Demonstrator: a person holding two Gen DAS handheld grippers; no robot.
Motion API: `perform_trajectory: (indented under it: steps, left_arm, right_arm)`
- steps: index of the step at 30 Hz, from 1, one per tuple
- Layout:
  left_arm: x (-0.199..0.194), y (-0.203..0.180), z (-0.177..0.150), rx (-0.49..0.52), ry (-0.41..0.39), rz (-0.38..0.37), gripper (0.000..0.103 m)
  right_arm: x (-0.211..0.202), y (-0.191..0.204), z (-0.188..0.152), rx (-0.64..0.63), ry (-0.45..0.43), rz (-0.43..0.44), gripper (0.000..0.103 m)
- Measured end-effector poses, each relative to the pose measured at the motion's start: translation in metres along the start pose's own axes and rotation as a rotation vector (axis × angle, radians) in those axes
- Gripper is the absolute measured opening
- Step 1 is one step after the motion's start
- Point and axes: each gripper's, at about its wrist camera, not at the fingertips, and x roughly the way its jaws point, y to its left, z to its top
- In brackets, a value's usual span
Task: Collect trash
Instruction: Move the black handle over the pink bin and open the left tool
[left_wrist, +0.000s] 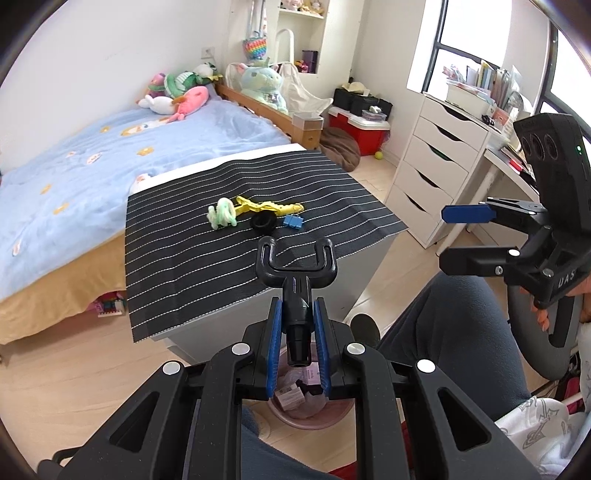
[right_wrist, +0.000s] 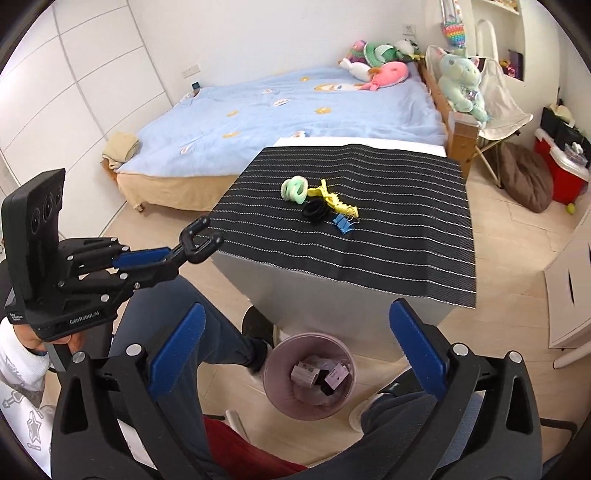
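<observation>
The left gripper (left_wrist: 297, 328) clamps a black forked holder (left_wrist: 296, 275) (perhaps a phone mount) by its stem, directly above the pink bin (right_wrist: 309, 373). The right gripper (right_wrist: 306, 354) hangs spread, empty, bin between its fingers.

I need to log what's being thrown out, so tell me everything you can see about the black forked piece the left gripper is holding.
The black forked piece looks like glossy moulded plastic: a U-shaped fork with two curled prongs on a round, stepped stem with a hollow end. The left gripper is shut on the stem between its blue pads, prongs pointing away. It hangs in the air, touching nothing else, with the pink bin below it.
</observation>
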Motion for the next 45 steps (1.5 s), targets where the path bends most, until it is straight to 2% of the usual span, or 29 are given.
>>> perform_trajectory:
  steps: [23, 24, 26, 27, 28, 29, 33, 45]
  left_arm:
    - [0.017, -0.035, -0.012, 0.089, 0.072, -0.054, 0.019]
    - [0.019, -0.035, -0.013, 0.091, 0.077, -0.054, 0.021]
    - [0.024, -0.035, -0.015, 0.086, 0.090, -0.048, 0.038]
    - [0.025, -0.034, -0.015, 0.077, 0.082, -0.041, 0.067]
    - [0.024, -0.033, -0.016, 0.066, 0.064, -0.043, 0.083]
    - [0.023, -0.032, -0.016, 0.057, 0.047, -0.042, 0.088]
    - [0.021, -0.025, -0.014, 0.037, 0.022, 0.001, 0.095]
    - [0.013, -0.008, -0.010, -0.025, -0.018, 0.046, 0.095]
  right_arm:
    - [-0.016, -0.025, -0.009, 0.071, -0.030, -0.015, 0.098]
    - [-0.016, -0.025, -0.009, 0.072, -0.030, -0.015, 0.098]
    - [-0.016, -0.025, -0.009, 0.074, -0.029, -0.014, 0.098]
    - [-0.015, -0.025, -0.010, 0.075, -0.028, -0.014, 0.098]
    - [-0.015, -0.025, -0.010, 0.076, -0.028, -0.015, 0.098]
    - [-0.015, -0.026, -0.010, 0.077, -0.027, -0.016, 0.098]
    - [-0.015, -0.026, -0.012, 0.080, -0.026, -0.020, 0.098]
    - [-0.009, -0.023, -0.012, 0.076, -0.018, -0.008, 0.099]
